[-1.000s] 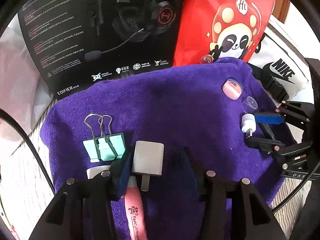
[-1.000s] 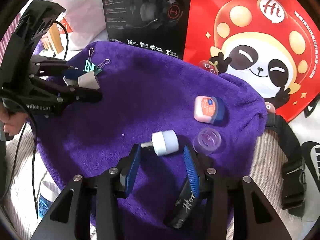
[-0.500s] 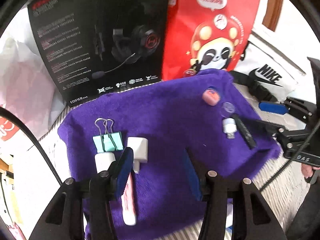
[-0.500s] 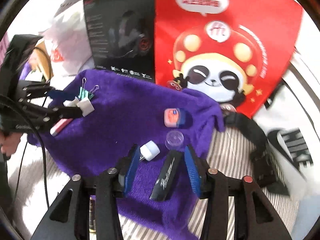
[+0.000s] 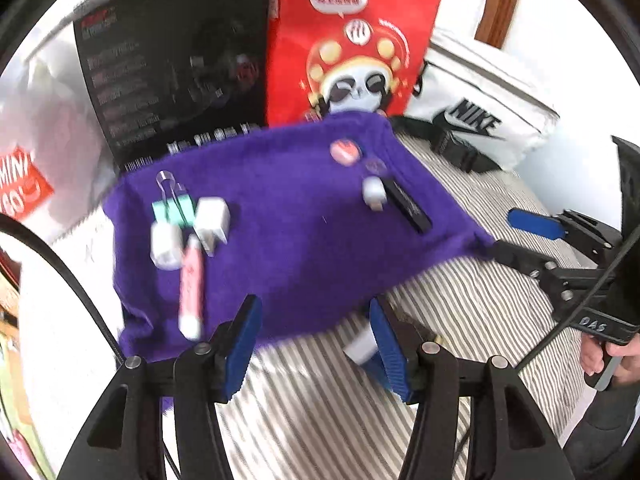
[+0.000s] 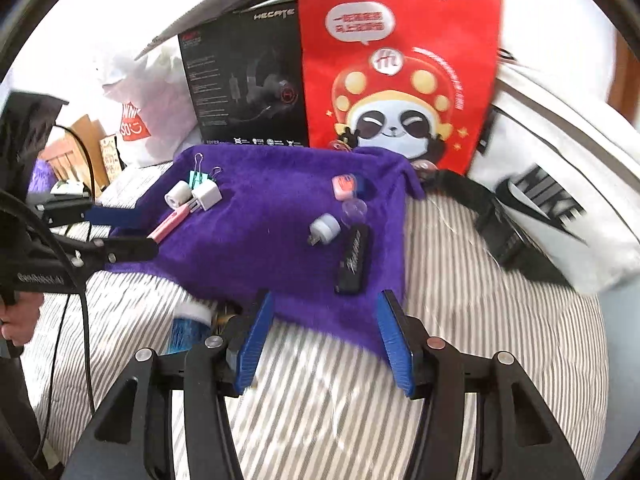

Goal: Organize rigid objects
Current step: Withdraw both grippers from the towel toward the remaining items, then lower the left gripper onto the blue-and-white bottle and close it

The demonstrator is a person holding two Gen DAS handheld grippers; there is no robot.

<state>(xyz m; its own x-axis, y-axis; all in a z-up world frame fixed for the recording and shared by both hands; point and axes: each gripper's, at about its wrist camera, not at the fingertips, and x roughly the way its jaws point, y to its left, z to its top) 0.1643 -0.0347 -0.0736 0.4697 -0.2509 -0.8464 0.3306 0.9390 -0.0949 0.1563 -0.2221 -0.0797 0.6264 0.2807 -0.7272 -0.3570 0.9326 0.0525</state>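
Rigid objects are lying in two small groups on a purple towel (image 6: 260, 240), which is spread over a striped bed sheet (image 6: 460, 300). In the left group, a green binder clip (image 6: 198, 178), a white cylinder (image 6: 177, 195), a white charger cube (image 6: 206, 197) and a pink tube (image 6: 170, 224) are sitting close together, some of them touching. In the right group, a pink and blue jar (image 6: 347, 186), a clear lid (image 6: 354, 210), a round white plug (image 6: 325, 229) and a black flat stick (image 6: 354, 258) are lying just beside each other.

The left hand-held gripper (image 5: 316, 344) is hovering over the near edge of the towel. Its blue pads have just been opening, and nothing is sitting between them. The right hand-held gripper (image 6: 326, 340) is also hanging at the near edge of the towel, and its jaws have just been opening too, with only cloth and sheet showing in the gap. Both are standing apart from the objects.

Behind the towel, a black headset box (image 6: 244, 92) and a red panda bag (image 6: 396, 76) are standing upright side by side. A white Nike bag (image 6: 560, 200) is lying to the right of them.
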